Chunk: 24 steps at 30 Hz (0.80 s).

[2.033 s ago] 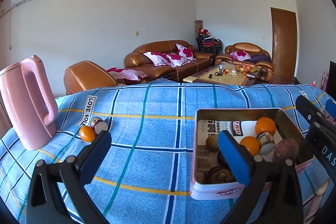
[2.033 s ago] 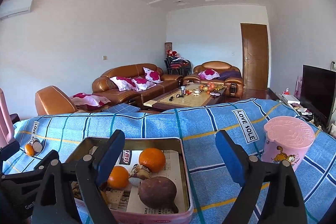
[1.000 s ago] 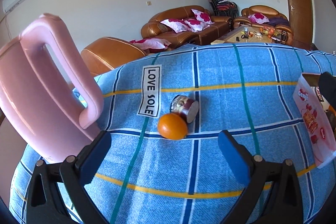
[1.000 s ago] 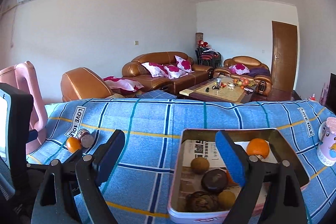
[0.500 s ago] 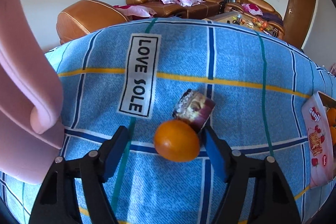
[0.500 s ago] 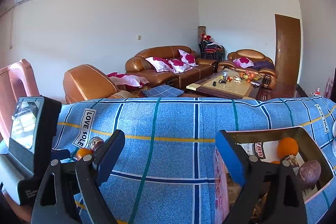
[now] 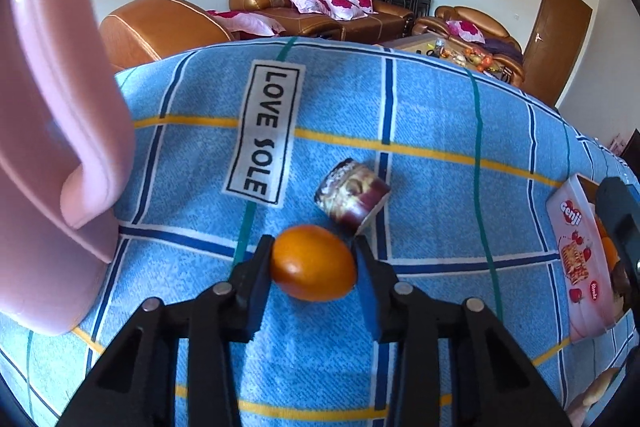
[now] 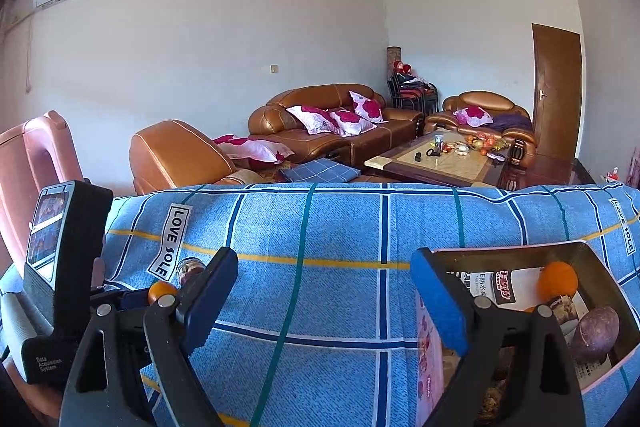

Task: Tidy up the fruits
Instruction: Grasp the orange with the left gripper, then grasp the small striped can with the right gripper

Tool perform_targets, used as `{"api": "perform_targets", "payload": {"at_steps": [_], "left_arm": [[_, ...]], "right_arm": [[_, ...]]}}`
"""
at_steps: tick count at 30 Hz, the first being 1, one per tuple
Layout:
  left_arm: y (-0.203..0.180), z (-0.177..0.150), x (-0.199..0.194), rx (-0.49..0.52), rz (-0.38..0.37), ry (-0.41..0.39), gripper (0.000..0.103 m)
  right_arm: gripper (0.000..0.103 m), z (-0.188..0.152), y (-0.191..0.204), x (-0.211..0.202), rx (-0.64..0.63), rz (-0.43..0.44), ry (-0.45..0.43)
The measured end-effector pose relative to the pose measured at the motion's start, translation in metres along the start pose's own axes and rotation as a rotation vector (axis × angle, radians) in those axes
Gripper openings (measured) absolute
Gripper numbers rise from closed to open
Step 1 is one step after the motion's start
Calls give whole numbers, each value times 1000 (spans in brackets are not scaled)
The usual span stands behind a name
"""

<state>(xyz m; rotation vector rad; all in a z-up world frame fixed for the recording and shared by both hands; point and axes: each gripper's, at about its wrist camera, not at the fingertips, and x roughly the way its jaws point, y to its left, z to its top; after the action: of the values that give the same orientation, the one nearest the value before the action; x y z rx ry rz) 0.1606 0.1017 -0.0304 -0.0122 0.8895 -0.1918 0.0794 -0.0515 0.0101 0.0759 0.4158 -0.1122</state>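
An orange [image 7: 313, 269] lies on the blue checked cloth, and my left gripper [image 7: 313, 247] reaches down over it. Its jaws are closing, and both blue pads touch the orange's sides. A small dark snack cup [image 7: 352, 195] lies on its side just behind the orange. The same orange [image 8: 160, 291] shows small in the right wrist view, beside the left gripper's body [image 8: 60, 267]. My right gripper [image 8: 324, 267] hangs open over bare cloth with nothing between its fingers. The tin box [image 8: 504, 251] to its right holds an orange [image 8: 557, 281], a purple fruit [image 8: 596, 331] and other fruit.
A tall pink kettle [image 7: 48, 147] stands close on the left of the orange. The tin box [image 7: 576, 255] sits at the cloth's right side. A "LOVE SOLE" label [image 7: 264, 131] is sewn on the cloth. Brown sofas [image 8: 332, 123] and a coffee table stand beyond the far edge.
My left gripper has come forward and down over the orange and its jaws have narrowed from wide open until the pads touch it. The right wrist view has swung slightly left.
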Motion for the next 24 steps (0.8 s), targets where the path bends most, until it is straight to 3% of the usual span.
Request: {"api": "perform_targets", "payload": {"at_steps": [7,11,15,24], "left_arm": [[5,-23,-36,-35,154,-122,40],[8,-31,-48,-51,250,-171,40],[19,-34,-55,-81,304,-199,40],[54,-44,-54,-245,328,-144,40]], "right_arm": [[89,1,6,2,-32,24,9],[89,-1,15,10,-51,69,60],[89,-3,36,35,-64,181,171],[83,-10,85,80,-63,440,343]]}}
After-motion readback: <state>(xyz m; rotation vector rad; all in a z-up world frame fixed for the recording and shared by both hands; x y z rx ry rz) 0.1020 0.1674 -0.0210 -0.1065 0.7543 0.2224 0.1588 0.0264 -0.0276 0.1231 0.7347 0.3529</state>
